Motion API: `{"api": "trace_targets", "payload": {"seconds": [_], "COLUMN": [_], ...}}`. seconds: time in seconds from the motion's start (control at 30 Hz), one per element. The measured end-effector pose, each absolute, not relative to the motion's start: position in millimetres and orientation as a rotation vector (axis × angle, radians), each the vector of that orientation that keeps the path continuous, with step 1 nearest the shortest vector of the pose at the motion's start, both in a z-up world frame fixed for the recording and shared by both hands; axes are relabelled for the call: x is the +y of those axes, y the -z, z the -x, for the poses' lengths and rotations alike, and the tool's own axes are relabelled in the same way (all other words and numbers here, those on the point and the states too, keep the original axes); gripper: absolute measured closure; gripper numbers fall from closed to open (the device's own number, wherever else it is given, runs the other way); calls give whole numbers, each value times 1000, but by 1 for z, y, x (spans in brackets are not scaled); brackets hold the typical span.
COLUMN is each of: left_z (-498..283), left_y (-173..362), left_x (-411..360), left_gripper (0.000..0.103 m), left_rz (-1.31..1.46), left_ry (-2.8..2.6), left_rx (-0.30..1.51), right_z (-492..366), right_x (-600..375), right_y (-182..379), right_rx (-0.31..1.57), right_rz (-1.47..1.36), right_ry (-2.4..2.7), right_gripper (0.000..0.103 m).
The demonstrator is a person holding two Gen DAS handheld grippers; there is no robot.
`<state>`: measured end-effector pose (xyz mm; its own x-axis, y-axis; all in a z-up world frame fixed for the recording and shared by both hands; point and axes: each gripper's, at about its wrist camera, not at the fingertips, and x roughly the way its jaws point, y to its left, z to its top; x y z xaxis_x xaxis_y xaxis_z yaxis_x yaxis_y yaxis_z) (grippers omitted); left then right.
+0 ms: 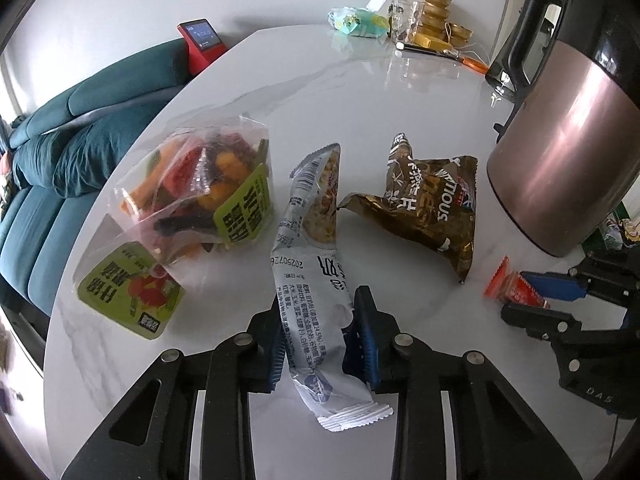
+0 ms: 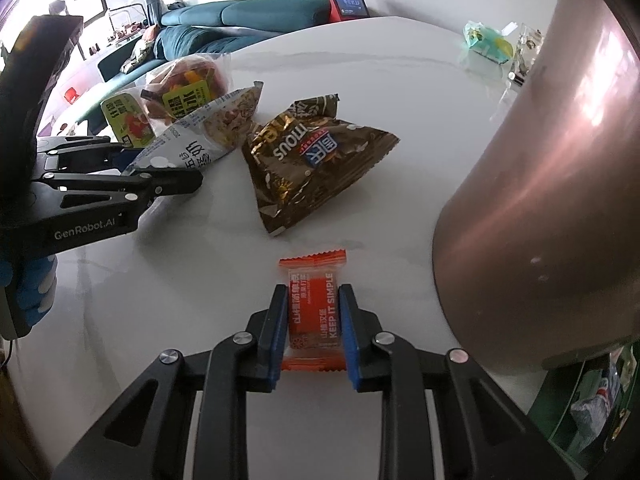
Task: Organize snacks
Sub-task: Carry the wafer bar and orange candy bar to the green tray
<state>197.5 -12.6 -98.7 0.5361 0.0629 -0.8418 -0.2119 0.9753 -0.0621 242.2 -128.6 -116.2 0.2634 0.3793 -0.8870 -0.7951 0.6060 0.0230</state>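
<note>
My left gripper (image 1: 318,300) is shut on a long grey-white snack packet (image 1: 310,264) and holds it over the white table; both show in the right wrist view, gripper (image 2: 176,172), packet (image 2: 208,136). My right gripper (image 2: 313,298) is shut on a small orange snack packet (image 2: 312,312), seen in the left wrist view (image 1: 508,284) with the right gripper (image 1: 520,294). A brown crumpled snack bag (image 1: 428,208) (image 2: 316,160) lies mid-table. A clear bag of mixed snacks with green labels (image 1: 188,216) (image 2: 176,92) lies left of it.
A large pink-brown kettle (image 1: 560,160) (image 2: 540,200) stands close on the right. At the table's far edge lie a green pouch (image 1: 356,20), gold tins (image 1: 436,12) and a clear bag. A teal sofa (image 1: 60,128) and red screen (image 1: 202,36) are beyond the table (image 1: 320,92).
</note>
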Motion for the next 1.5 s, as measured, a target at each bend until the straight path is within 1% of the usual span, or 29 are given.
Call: {"api": "trace_targets", "payload": {"seconds": [0.67,1.0,1.2,1.5], "left_z": [-146,-114,-96,-75], "left_y": [80,70,62,52], "left_x": [-19,-35,-63,-144], "left_gripper": [79,79,79,79], "left_rz": [240,163,96,-14], "left_ry": [-54,6,108,335], "left_rx": [1007,1019,1031,1057], "right_z": [-188,-147,-119,-91], "right_x": [-137,-150,-176,-255], "right_y": [101,86,80,71], "right_rx": [1040,1050,1064,1098], "right_rz": [442,443,446,416], "right_ry": [-871,-909,-894,-760], "right_gripper": [103,103,103,103]}}
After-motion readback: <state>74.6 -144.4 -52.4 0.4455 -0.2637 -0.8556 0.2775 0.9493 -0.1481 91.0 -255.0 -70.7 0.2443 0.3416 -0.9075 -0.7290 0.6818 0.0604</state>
